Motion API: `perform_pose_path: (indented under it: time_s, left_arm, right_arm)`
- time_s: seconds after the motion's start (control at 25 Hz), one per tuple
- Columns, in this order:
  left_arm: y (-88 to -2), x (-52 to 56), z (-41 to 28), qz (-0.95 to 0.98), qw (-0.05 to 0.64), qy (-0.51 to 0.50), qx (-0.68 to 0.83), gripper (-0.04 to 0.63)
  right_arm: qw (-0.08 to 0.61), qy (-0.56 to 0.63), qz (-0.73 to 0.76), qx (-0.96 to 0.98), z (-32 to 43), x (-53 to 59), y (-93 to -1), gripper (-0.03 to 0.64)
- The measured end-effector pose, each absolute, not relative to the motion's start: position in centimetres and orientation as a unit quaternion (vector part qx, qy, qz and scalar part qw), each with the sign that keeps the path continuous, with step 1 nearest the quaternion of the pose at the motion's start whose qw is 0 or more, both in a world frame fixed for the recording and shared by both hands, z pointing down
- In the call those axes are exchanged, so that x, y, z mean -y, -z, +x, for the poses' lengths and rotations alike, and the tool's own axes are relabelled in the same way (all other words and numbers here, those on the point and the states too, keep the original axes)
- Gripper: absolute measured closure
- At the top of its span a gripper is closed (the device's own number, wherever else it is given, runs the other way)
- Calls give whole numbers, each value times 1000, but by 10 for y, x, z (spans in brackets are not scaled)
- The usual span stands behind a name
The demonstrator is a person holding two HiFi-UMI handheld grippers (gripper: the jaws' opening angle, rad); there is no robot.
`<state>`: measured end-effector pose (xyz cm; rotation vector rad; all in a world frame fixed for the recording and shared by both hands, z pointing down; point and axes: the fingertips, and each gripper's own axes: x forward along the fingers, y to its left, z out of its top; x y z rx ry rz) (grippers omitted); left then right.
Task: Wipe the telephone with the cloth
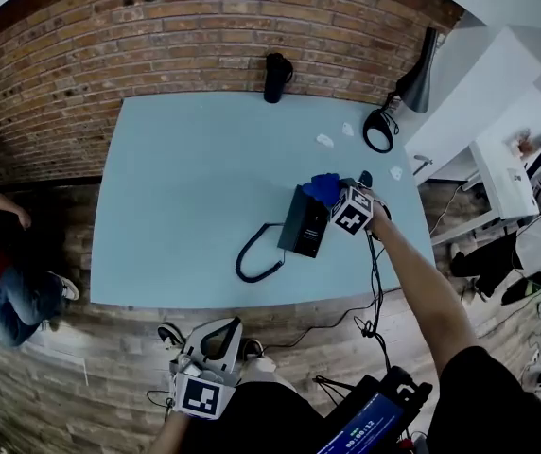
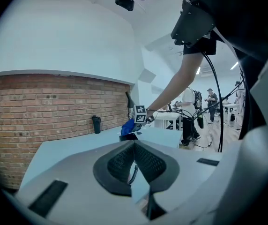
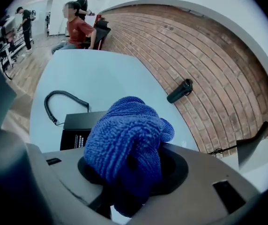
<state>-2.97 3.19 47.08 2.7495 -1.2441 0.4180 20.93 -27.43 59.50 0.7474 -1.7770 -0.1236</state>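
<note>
Left tongs (image 2: 134, 146): jaws together, nothing in them; held low before the bench's near edge.
Right tongs (image 3: 131, 172): clamped on the cloth, reaching over the phone.
Cloth (image 3: 124, 142): blue, bunched, at the phone's far right end; whether it touches cannot be told.
Phone (image 1: 305, 223): black, on the bench's right half.
Cord (image 1: 252, 253): coiled, looping left of the phone.
Bench (image 1: 195, 168): pale blue.
Flask (image 1: 276, 77): black, at the bench's far edge by the brick wall (image 1: 157, 36).
</note>
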Motion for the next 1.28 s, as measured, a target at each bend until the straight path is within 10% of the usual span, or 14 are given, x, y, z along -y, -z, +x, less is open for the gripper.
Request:
perform_pose_path:
  time_s: [1.28]
  left_arm:
    - [-483,-15,-31,899,57,-150,407,583]
  right_arm:
    - [581,50,362,727,213,268,-644,437]
